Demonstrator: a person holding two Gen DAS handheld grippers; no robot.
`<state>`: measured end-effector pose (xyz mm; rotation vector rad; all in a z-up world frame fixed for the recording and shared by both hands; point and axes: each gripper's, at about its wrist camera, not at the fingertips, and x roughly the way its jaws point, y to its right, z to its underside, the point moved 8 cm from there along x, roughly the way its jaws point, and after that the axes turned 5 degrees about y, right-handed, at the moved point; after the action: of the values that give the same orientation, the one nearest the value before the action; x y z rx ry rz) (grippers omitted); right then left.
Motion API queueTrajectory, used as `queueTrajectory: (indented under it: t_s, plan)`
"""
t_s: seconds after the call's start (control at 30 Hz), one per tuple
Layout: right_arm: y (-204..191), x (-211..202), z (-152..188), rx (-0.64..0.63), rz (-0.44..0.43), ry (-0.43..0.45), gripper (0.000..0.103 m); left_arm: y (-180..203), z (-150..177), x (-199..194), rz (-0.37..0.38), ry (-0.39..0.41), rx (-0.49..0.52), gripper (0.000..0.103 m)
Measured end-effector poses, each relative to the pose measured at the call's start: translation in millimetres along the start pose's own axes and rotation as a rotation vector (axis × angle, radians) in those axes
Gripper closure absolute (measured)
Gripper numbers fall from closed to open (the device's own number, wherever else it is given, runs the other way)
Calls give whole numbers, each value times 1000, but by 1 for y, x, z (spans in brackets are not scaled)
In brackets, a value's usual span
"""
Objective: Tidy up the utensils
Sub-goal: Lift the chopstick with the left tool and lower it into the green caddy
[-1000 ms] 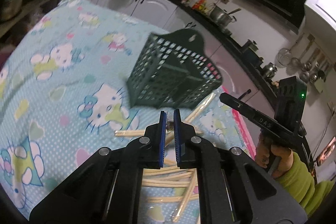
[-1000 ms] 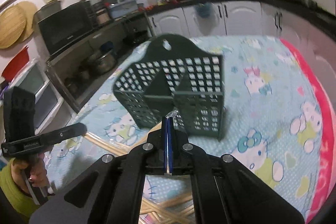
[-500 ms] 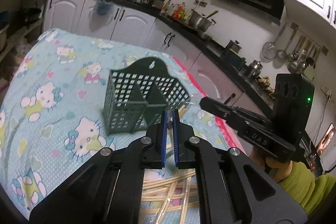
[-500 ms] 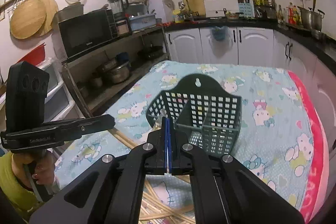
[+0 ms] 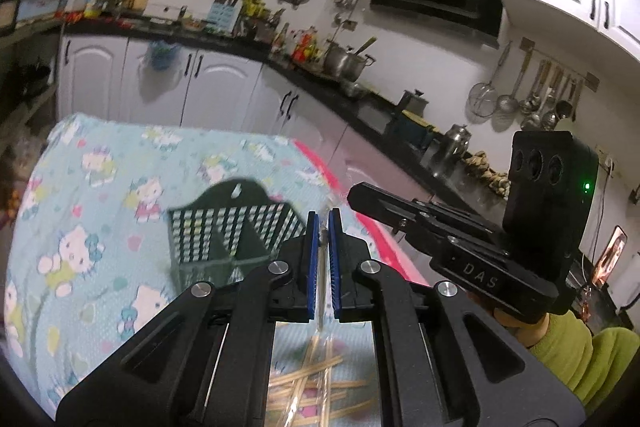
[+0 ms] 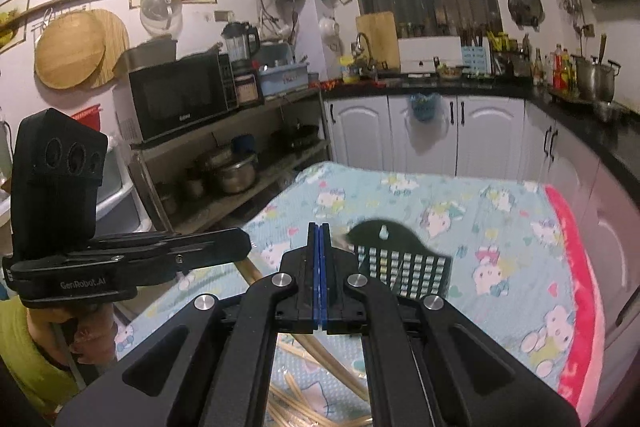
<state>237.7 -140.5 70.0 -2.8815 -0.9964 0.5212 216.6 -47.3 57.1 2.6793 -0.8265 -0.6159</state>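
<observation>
Two tongs: you hold the left tongs point(image 5: 322, 223) and the right tongs point(image 6: 319, 227) up above the surface point(image 5: 100, 187), both tilted a little downward.
Left tongs: your blue pads point(image 5: 310, 267) stand almost together, pinching a thin pale stick point(image 5: 321, 287) that hangs straight down between them.
Right tongs: your pads are pressed flat together; you cannot tell whether anything thin is caught between them.
Utensil holder: the dark green lattice holder point(image 5: 224, 239) stands upright on the surface ahead of both tongs, with a divider inside and a rounded hanging tab at the back; in your right view the holder point(image 6: 404, 267) sits just right of the tips.
Chopsticks: a loose crossed pile of wooden chopsticks point(image 5: 316, 383) lies on the surface below your tongs, near the holder but outside it.
Surface: it is covered by a light blue cartoon-cat cloth with a pink edge point(image 6: 576, 287).
Your arm: a green sleeve point(image 5: 568, 359) shows behind the right tongs' handle.
</observation>
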Motion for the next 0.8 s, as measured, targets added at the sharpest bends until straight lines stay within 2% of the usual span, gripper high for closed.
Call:
queueTrajectory:
  t_s: [0.4,0.63,0.8]
  plan:
    - [9,-25,-71,-38,38,118,103,14,-71,-7,-18,99,65,101]
    - [20,-24,-96,-50,72,155,103,4,-100,-12,-71,139,89,101]
    - [34,-13,-99,-36,99,149,103,-4,-112,-4,-116,155,101,101]
